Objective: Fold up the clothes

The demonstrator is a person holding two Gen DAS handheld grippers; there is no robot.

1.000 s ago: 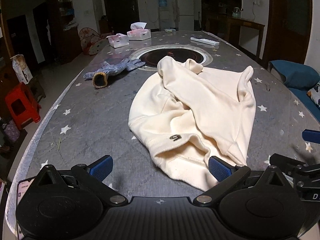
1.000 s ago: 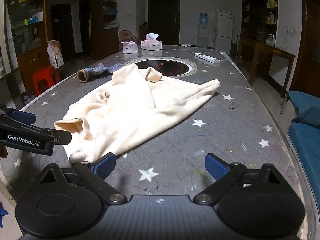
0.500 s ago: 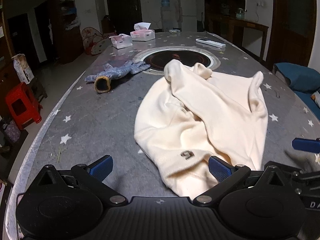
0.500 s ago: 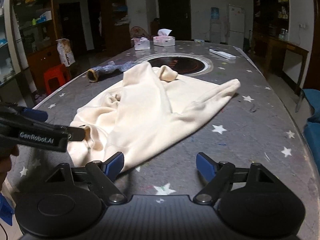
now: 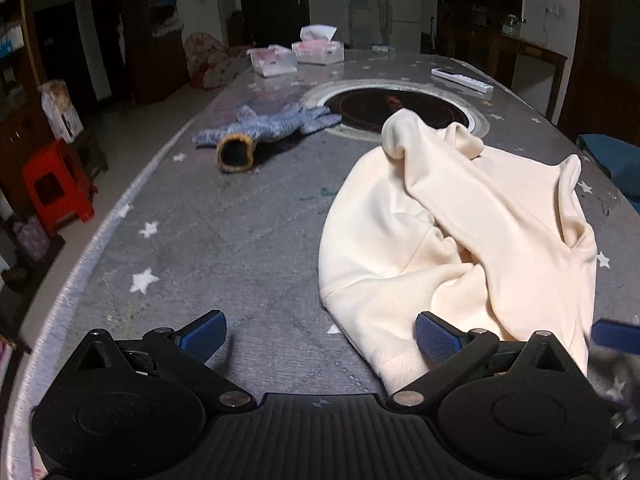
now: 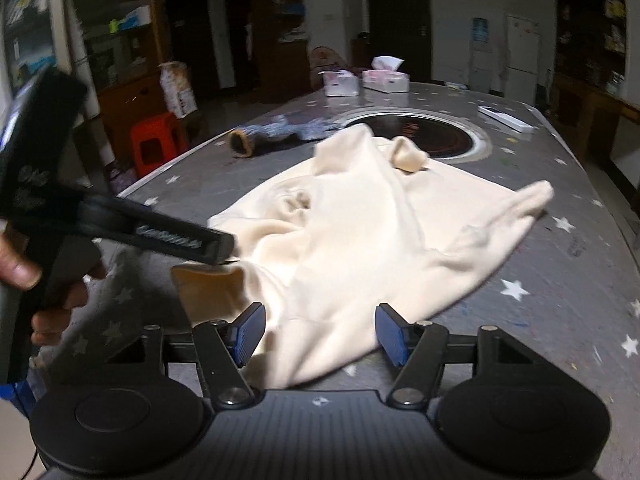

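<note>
Dim room, gray star-print table (image 5: 240, 240) with a crumpled cream sweater (image 5: 460, 232) at center-right. Both the left gripper (image 5: 318, 336) and right gripper (image 6: 318, 332) are wide open, its near hem between the right's pads. Blue glove (image 5: 272, 126) upper left, tissue boxes (image 5: 318, 50) behind.

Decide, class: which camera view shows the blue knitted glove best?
The left wrist view. There the blue knitted glove lies sharp and whole on the table, its dark cuff opening facing the camera. The right wrist view shows it farther off and blurred, its fingers hard to make out.
</note>
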